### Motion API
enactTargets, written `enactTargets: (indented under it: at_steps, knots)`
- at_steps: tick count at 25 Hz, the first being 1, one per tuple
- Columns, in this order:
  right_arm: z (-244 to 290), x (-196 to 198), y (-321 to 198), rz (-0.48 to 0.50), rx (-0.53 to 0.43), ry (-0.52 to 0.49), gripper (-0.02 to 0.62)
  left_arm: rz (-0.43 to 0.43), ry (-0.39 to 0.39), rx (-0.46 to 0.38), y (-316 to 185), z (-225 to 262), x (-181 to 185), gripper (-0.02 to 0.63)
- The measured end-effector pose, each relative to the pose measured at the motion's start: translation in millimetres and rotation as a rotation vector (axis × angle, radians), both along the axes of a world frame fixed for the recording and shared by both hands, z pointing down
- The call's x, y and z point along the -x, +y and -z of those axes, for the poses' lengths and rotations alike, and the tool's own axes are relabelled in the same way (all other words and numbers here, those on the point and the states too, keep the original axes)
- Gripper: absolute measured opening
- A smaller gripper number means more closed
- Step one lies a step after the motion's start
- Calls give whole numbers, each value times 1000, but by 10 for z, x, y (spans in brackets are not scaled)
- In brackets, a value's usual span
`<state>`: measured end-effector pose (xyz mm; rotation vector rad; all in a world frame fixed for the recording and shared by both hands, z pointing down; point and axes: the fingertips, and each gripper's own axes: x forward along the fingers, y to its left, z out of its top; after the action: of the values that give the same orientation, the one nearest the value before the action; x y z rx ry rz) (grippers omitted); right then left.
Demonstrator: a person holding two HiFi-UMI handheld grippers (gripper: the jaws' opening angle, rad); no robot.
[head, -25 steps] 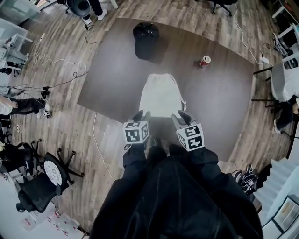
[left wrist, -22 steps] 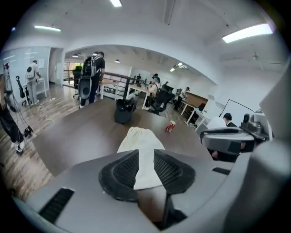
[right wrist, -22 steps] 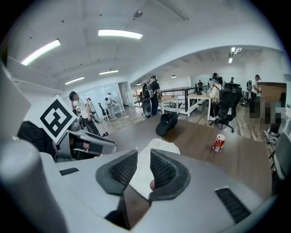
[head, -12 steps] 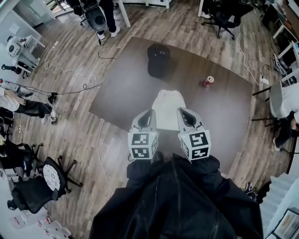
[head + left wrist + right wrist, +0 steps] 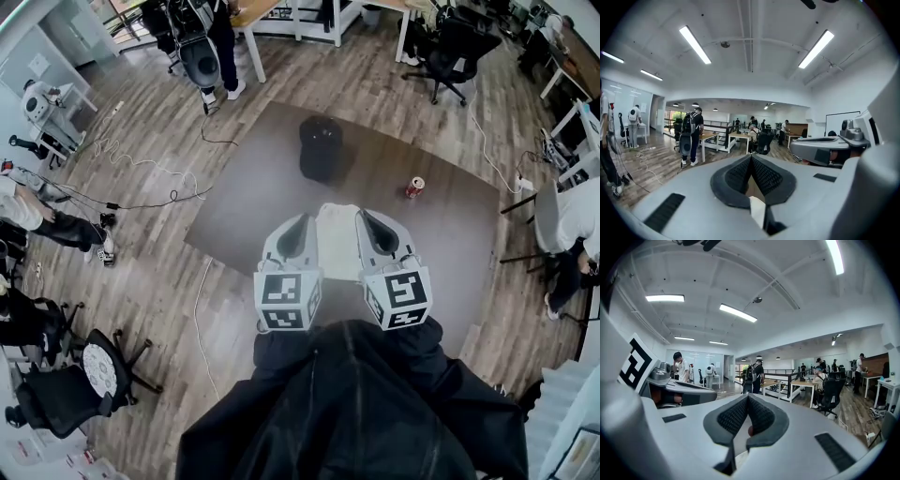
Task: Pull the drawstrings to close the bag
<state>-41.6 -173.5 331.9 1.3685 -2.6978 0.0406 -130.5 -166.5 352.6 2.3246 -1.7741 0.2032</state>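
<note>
Bag (image 5: 337, 239) is lying flat on the dark mat (image 5: 248, 202), below and between the left gripper (image 5: 305, 219) and right gripper (image 5: 365, 216). Its long axis is running straight ahead of them, far end pointing at the black cap (image 5: 321, 148). The mat is offering bare room ahead and outward of each. Can (image 5: 413, 187) is standing ahead-right of the right gripper. Both grippers, having just been closing, are pressing their jaws together on nothing.
</note>
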Motion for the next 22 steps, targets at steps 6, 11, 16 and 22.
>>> enactTargets:
  at_steps: [6, 11, 16, 22]
  knots:
    - [218, 10, -47, -17, -52, -17, 23, -22, -9, -44, -78, 208, -24, 34]
    - [256, -30, -62, -53, -60, -12, 23, -44, -5, -57, -91, 247, -63, 34]
    - [265, -98, -58, -69, -66, -7, 23, -57, 1, -52, -101, 232, -106, 34]
    - [260, -98, -52, -77, -69, -1, 23, -74, 3, -46, -102, 198, -134, 33]
